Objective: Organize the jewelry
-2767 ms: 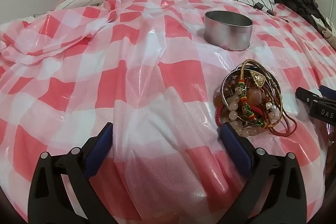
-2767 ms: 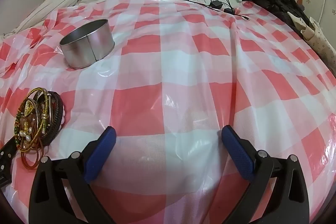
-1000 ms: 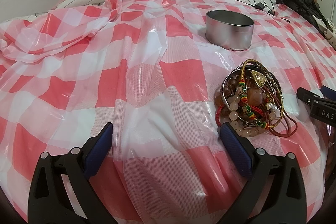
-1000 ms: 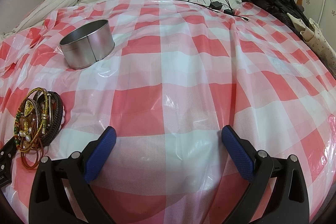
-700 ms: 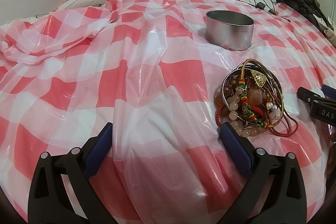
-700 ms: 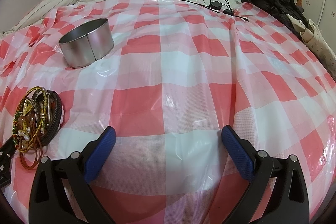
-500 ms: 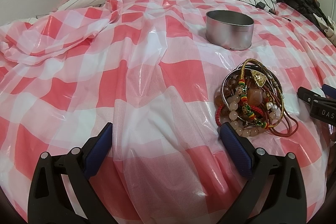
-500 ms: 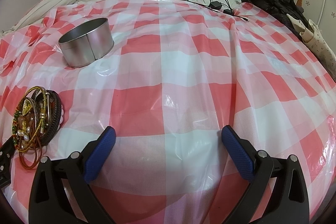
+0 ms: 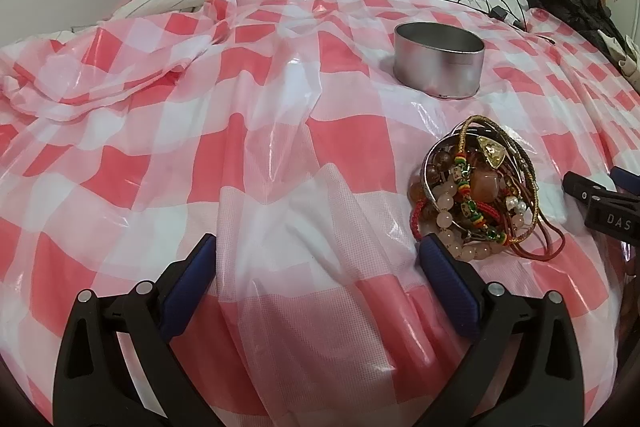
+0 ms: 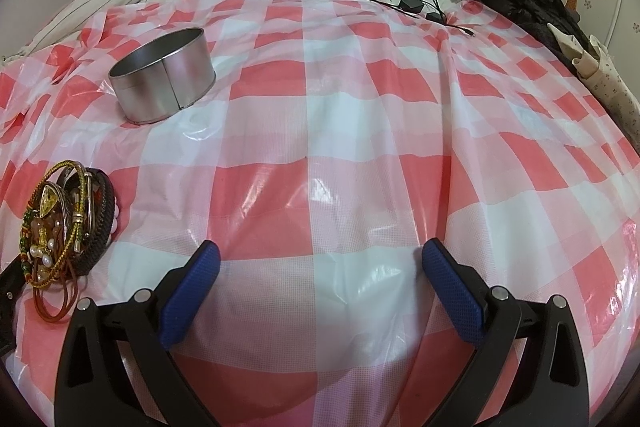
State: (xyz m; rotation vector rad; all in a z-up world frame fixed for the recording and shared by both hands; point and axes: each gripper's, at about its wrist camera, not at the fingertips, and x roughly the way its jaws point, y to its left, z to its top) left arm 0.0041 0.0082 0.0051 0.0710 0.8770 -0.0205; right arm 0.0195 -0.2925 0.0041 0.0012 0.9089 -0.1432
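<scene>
Basically nothing has shifted: left gripper [image 9: 316,263] and right gripper [image 10: 320,261] stay wide open, empty. The bracelet heap [image 9: 476,191] lies just right of the left gripper, the seemingly empty tin [image 9: 438,59] beyond, so sorting hasn't begun.

Right tongs [image 9: 600,203] cut by frame edge

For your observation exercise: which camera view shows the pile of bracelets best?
The left wrist view: the pile of bracelets lies near its centre, with separate beads and cords clear. The right wrist view shows the pile only at its left edge, seen more side-on and partly squashed by the lens.
</scene>
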